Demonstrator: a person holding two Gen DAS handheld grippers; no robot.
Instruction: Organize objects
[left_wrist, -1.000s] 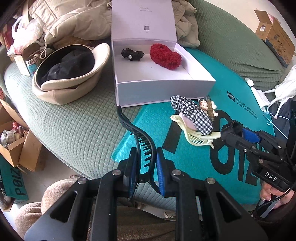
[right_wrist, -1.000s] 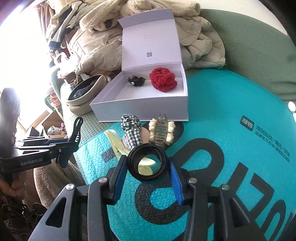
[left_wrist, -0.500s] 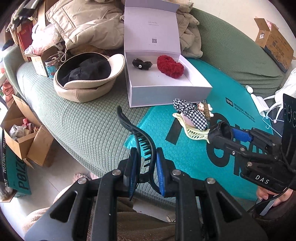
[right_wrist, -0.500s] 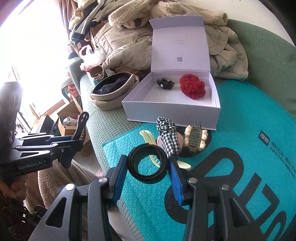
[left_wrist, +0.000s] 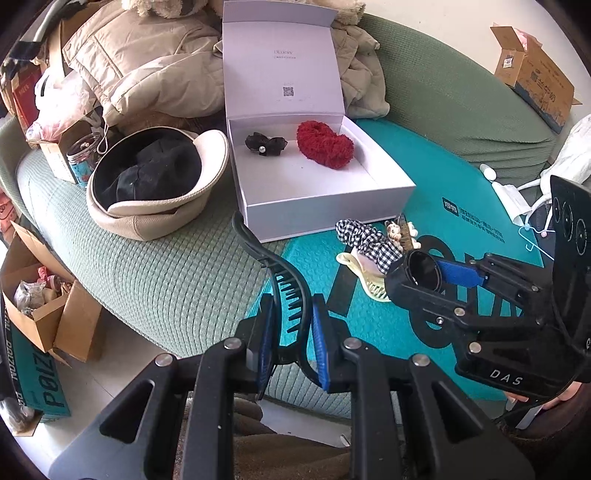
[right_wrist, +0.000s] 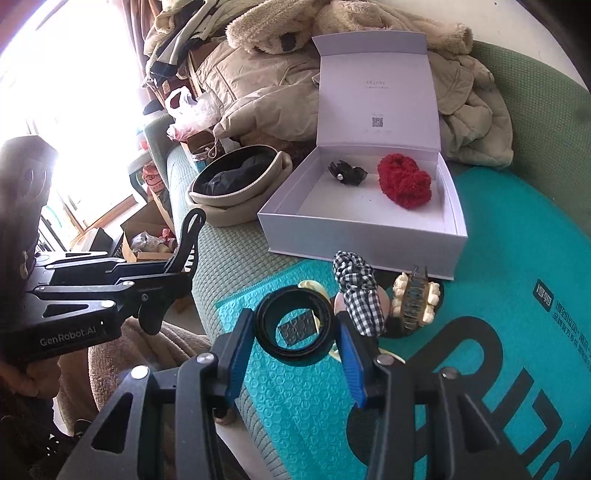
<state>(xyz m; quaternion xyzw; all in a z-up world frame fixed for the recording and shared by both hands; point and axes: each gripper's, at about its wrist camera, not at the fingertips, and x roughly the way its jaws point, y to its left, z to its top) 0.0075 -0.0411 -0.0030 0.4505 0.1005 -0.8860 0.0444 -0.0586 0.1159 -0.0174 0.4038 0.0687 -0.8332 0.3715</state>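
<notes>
Sorting looks partly done: a black bow clip (left_wrist: 265, 144) and red scrunchie (left_wrist: 325, 144) lie in the open white box (left_wrist: 325, 206), at twelve o'clock from both grippers. Left gripper (left_wrist: 291, 325) jaws pinch a black comb clip (left_wrist: 273, 269); right gripper (right_wrist: 295, 328) jaws hold a black ring band (right_wrist: 295, 326). Outside, at the box's six o'clock on the teal mailer (right_wrist: 517, 229), wait a checked scrunchie (right_wrist: 358, 288), cream claw clip (left_wrist: 364, 275) and pearl clip (right_wrist: 415, 299).

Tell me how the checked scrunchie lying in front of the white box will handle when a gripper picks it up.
The checked scrunchie looks like gathered fabric, so it will probably sag and squash between pads rather than hold shape. It seems light. It lies draped over the cream claw clip, so lifting it may drag or nudge that clip.
</notes>
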